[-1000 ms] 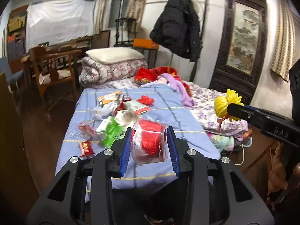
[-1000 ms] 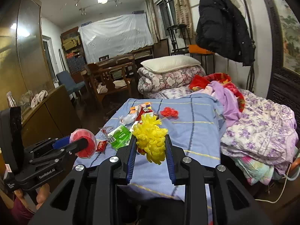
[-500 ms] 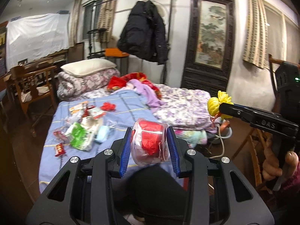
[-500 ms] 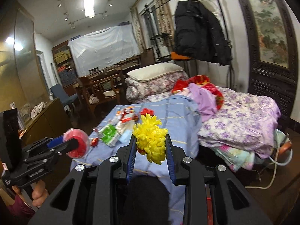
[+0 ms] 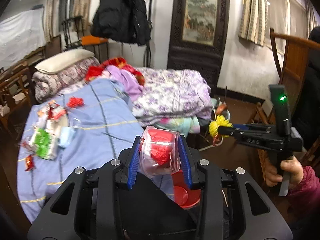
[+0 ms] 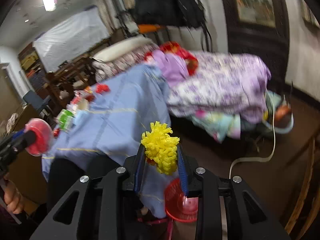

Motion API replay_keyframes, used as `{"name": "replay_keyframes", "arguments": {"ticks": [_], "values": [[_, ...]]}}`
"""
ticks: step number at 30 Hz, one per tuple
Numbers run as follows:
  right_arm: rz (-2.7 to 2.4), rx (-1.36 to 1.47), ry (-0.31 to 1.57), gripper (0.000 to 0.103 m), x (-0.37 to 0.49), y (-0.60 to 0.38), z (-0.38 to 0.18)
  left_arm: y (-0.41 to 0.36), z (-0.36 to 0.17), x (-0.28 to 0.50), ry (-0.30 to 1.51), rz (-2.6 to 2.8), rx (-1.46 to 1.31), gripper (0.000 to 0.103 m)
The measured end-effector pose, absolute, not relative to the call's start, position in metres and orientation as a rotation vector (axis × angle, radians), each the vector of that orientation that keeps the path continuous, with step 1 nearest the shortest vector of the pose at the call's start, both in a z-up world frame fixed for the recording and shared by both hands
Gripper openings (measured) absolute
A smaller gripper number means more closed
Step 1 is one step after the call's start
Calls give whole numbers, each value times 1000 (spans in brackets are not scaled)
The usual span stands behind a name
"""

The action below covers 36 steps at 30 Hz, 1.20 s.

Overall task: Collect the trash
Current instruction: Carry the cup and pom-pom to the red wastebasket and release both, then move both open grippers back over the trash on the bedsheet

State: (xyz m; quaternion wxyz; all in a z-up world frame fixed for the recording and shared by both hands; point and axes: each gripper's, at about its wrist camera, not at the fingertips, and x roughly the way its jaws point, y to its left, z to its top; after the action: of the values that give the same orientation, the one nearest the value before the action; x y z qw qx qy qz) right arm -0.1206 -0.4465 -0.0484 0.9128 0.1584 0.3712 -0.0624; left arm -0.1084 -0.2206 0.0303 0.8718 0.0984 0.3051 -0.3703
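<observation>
My left gripper [image 5: 159, 154] is shut on a clear plastic cup stuffed with red wrapper [image 5: 160, 152], held above a red basket [image 5: 185, 195] on the floor. My right gripper [image 6: 161, 156] is shut on a yellow crinkled plastic bundle [image 6: 161, 149], with the red basket [image 6: 181, 202] just below its right finger. The right gripper also shows at the right of the left wrist view [image 5: 220, 129]. More trash, wrappers and a green packet [image 5: 43, 143], lies on the blue bedspread [image 5: 104, 124].
A purple floral quilt pile [image 5: 172, 96] lies right of the bedspread. Folded bedding and a pillow [image 5: 64, 64] sit at the bed's head. A wooden chair [image 5: 292, 64] stands at the right. A white cable [image 6: 252, 159] runs over the dark floor.
Both grippers have swung right and downward, away from the bed, still holding their items. The red basket on the floor has come into view beneath them.
</observation>
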Motion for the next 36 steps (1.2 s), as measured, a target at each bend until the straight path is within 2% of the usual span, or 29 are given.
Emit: {"name": "replay_keyframes", "arguments": {"ticks": [5, 7, 8, 9, 12, 15, 22, 29, 31, 33, 36], "values": [[-166, 398, 891, 36, -109, -471, -109, -251, 3, -88, 715, -806, 228, 38], [-179, 410, 955, 47, -101, -478, -140, -263, -8, -80, 744, -819, 238, 38], [-179, 416, 977, 58, -97, -479, -149, -268, -12, -78, 753, -823, 245, 38], [-176, 437, 1008, 64, -93, -482, -165, -274, -17, -75, 765, -825, 255, 38], [-178, 494, 1028, 68, -93, -489, -186, -290, -30, -68, 796, -831, 283, 38], [-185, 540, 995, 74, -100, -499, -183, -304, -40, -64, 825, -847, 301, 38], [-234, 623, 788, 77, -126, -531, -136, -339, -60, -65, 880, -908, 354, 38], [-238, 633, 718, 79, -137, -541, -121, -381, -79, -74, 933, -970, 429, 39], [-234, 637, 721, 79, -138, -543, -122, -386, -81, -75, 939, -974, 439, 42], [-234, 636, 725, 79, -138, -545, -123, -386, -80, -75, 930, -966, 442, 51], [-224, 643, 736, 79, -137, -545, -126, -381, -77, -71, 918, -933, 425, 59]]}}
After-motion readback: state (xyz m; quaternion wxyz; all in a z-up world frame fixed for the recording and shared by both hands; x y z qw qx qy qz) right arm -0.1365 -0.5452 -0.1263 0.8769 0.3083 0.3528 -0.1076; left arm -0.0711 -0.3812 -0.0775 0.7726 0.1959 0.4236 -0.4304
